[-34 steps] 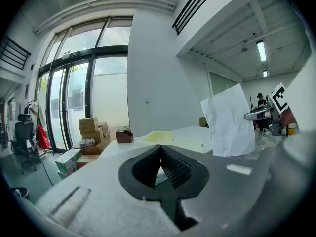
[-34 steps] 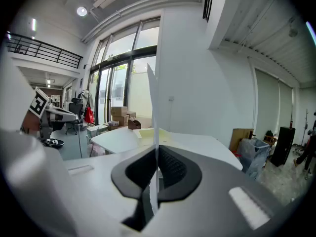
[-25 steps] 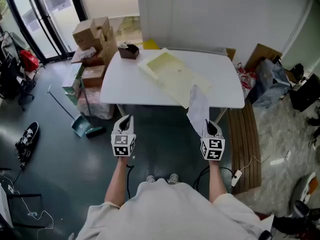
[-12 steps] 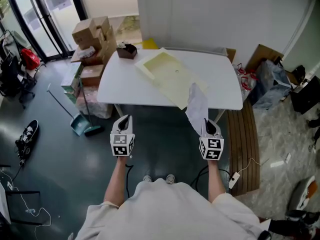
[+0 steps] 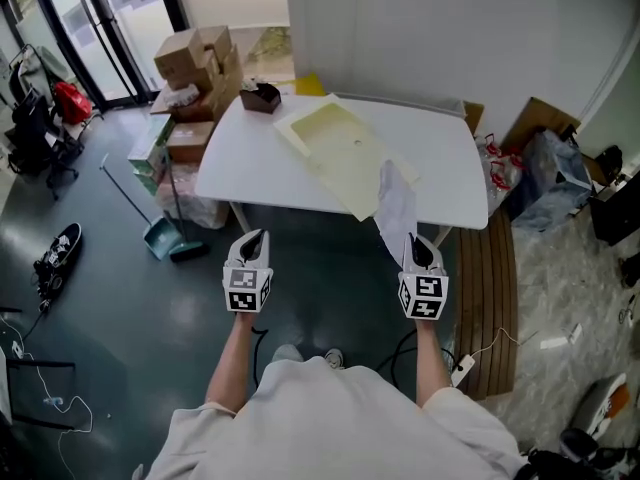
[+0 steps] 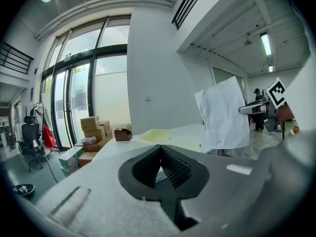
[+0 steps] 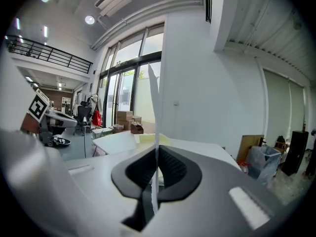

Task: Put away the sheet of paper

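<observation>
One sheet (image 7: 156, 98) edge-on in right gripper (image 7: 157, 150)

White sheet of paper (image 5: 396, 206), standing upright, lightly curled — lower edge pinched in right hand-held gripper (image 5: 421, 252)

In the head view, the sheet of paper (image 5: 396, 203) is covering part of the near edge of the yellow tray (image 5: 340, 143) and a stretch of rim on the bench (image 5: 445, 163). In the right gripper view it is showing edge-on only. The brown box (image 5: 262, 98) is sitting too far off for its contents to be told.
</observation>
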`<state>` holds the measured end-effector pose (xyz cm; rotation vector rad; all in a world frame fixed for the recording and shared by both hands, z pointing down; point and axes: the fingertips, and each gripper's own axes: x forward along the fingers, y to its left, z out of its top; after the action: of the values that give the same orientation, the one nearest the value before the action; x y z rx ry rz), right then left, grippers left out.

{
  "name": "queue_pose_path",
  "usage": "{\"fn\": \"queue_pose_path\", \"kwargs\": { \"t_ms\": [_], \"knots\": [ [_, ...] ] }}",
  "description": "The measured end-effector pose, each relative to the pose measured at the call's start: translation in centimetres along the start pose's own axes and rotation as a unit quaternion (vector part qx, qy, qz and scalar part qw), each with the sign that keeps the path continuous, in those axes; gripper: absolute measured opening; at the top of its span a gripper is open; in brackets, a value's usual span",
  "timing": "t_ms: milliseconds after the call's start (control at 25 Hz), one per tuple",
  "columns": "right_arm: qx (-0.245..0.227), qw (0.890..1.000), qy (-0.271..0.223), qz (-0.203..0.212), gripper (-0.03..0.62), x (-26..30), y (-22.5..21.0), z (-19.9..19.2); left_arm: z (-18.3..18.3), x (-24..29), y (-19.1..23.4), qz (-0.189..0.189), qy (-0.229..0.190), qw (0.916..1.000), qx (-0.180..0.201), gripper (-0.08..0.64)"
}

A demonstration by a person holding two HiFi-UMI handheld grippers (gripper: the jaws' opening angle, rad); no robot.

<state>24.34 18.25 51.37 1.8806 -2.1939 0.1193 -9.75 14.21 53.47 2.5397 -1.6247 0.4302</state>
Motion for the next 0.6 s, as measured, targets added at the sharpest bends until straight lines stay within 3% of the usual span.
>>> {"fn": "queue_pose_path", "kwargs": {
  "t_ms": [600],
  "knots": [
    [0.001,1.0,0.002,0.012,0.002,2.8,-0.5,-0.9,-1.6,2.6,-0.3,0.003,0.016,0.9998,-0.008,0.005]
  ]
}}
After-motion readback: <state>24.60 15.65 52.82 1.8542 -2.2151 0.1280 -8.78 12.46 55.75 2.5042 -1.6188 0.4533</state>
